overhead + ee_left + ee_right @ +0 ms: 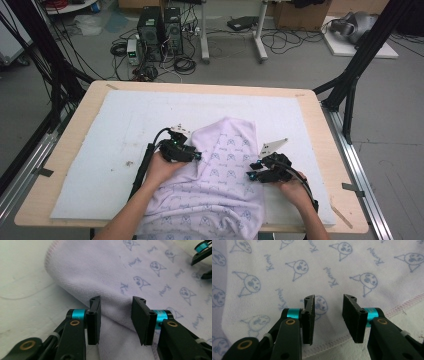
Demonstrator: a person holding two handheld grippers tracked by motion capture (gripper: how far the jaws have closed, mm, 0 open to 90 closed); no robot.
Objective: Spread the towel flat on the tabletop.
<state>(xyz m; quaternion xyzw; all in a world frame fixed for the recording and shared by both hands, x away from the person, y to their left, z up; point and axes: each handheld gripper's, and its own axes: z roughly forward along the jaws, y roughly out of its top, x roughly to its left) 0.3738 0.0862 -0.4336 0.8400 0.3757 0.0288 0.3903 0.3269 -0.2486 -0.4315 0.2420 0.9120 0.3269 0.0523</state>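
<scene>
High view: a white mat (100, 135) covers the table (320, 125), and a lilac printed towel (225, 185) lies bunched at its near middle, its near end cut off at the picture's bottom edge. Left gripper (196, 156) and right gripper (252, 174) rest at its sides, jaws parted, gripping nothing. The towel's underside is hidden.

My towel (225, 170) is pale lilac, printed with blue cartoon faces and script. My grippers' pads (352, 317) are black, with turquoise collars (293, 313).
</scene>
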